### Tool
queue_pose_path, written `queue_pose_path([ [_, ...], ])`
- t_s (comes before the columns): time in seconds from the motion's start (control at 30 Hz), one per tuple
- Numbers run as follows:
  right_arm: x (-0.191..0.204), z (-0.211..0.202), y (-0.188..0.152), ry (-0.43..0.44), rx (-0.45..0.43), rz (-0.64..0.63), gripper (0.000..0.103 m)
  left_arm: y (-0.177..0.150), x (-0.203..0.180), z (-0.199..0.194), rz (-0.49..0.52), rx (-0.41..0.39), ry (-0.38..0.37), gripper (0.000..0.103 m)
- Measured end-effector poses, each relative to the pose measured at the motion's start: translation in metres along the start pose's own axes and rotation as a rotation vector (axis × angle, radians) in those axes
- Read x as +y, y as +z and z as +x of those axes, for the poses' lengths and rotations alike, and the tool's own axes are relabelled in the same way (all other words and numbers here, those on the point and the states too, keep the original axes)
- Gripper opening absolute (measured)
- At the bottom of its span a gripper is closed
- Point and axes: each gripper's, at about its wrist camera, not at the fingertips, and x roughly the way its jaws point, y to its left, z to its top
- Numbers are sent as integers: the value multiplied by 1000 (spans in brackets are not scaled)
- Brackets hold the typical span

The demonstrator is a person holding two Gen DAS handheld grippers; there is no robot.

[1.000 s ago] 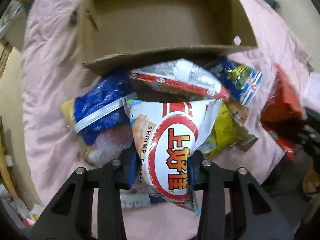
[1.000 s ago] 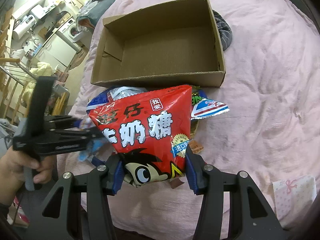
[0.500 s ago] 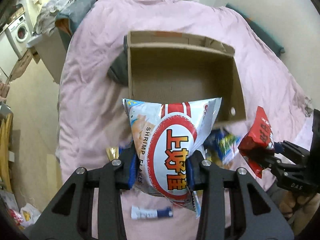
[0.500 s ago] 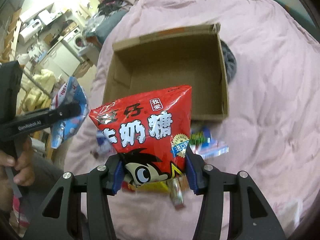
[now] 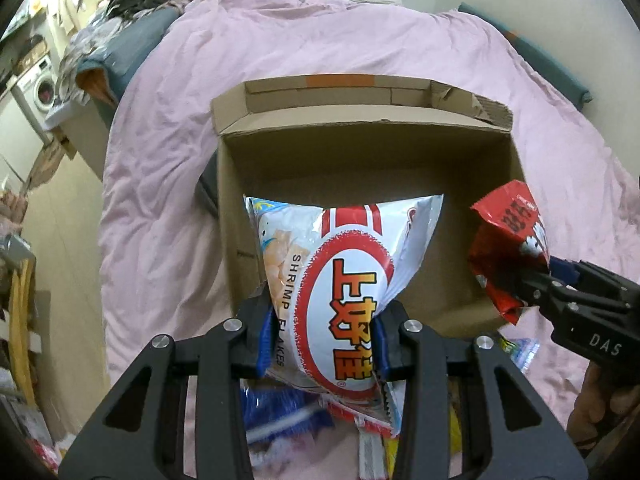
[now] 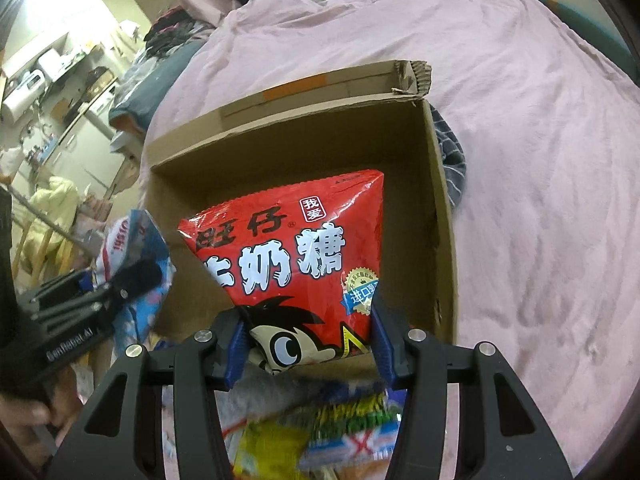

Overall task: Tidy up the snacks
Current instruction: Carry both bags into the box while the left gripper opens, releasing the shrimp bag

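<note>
Left wrist: left claw (image 5: 320,340) clamped on white shrimp-flakes bag (image 5: 344,280), right claw (image 6: 306,346) on red candy bag (image 6: 296,264).

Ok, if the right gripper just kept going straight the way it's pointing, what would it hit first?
Probably the inside of the cardboard box. The right gripper, shut on the red candy bag, aims down into the open box, which looks bare inside, so the bag would likely meet the box floor first. Depth is hard to judge here.

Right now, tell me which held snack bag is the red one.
The milk candy bag in the right gripper; the left gripper holds the white shrimp flakes bag.
</note>
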Motion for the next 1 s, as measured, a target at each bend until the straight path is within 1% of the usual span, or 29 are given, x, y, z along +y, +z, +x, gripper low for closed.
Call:
queue_pose_path([
  [0.07, -2, 8, -2, -17, -6, -14, 53, 1, -2, 7, 10, -22, 7, 35],
  [0.1, -4, 13, -3, -28, 5, -13, 53, 1, -3, 9, 19, -37, 8, 35],
  [0.2, -8, 23, -2, -34, 24, 1, 53, 0, -11, 9, 62, -109, 23, 36],
  [0.23, -9, 26, -2, -46, 29, -3, 53, 0, -14, 8, 73, -125, 17, 36],
  [0.3, -11, 30, -1, -62, 38, 1, 53, 1, -22, 8, 108, -143, -20, 36],
  [0.4, -15, 33, 4, -60, 46, 30, 53, 0, -34, 10, 164, -160, 7, 36],
  [0.5, -18, 34, 5, -64, 52, 41, 53, 0, -39, 15, 180, -158, 26, 36],
  [0.57, -18, 35, 4, -66, 60, 38, 53, -2, -36, 19, 161, -158, 32, 36],
  [0.67, -12, 39, 6, -71, 73, 26, 53, -5, -34, 22, 147, -147, 20, 37],
  [0.73, -11, 41, 6, -67, 81, 25, 53, -4, -32, 23, 135, -147, 27, 37],
  [0.83, -7, 45, 13, -62, 81, 23, 55, -3, -28, 23, 104, -146, 18, 37],
  [1.0, -9, 45, 10, -49, 79, 29, 56, -4, -27, 29, 96, -115, 9, 37],
])
